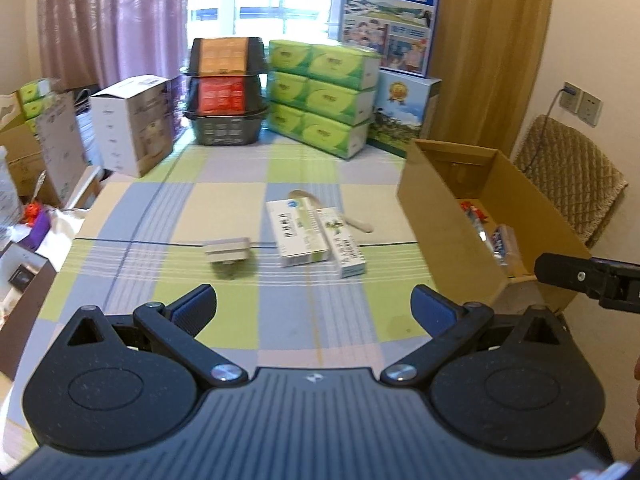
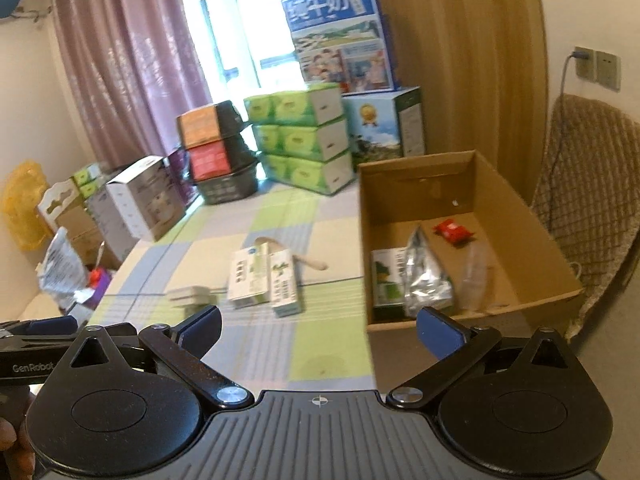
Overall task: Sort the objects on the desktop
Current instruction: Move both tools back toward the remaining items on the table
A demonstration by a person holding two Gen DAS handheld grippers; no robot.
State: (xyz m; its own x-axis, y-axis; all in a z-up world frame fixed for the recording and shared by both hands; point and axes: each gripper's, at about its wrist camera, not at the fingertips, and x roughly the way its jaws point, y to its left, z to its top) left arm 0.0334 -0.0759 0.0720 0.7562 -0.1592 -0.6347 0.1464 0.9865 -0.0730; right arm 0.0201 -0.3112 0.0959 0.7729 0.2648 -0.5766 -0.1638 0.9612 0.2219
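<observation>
Clearly, both tools were empty when I looked. The left gripper (image 1: pixel 314 304) had its jaws spread wide, with nothing between them, and it hovered above the checked tablecloth (image 1: pixel 224 208). The right gripper (image 2: pixel 320 330) was spread the same way and carried nothing.

Ahead of the left jaws, near the middle of the cloth, lay the things to sort: a small grey adapter (image 1: pixel 228 250) to the left, then a wide white-and-green box (image 1: pixel 298 232), and touching its right side a narrow carton (image 1: pixel 346 246). Behind these two boxes, a wooden spoon (image 1: pixel 356 222) stuck out, partly hidden under them.

Ahead and to the right of the right jaws stood the open cardboard box (image 2: pixel 404 188), which already held a green carton, a silver pouch (image 2: pixel 426 276), a red packet (image 2: pixel 454 232) and a clear bag.

I judged the risk to be in the two touching boxes: closing on one could push or drag the other, and the spoon below could make them tilt or slip. The near wall of the cardboard box stood between the items and its inside, so a low carry could knock against it. The stacked tissue packs (image 1: pixel 324 96) behind were well apart and no obstacle.
</observation>
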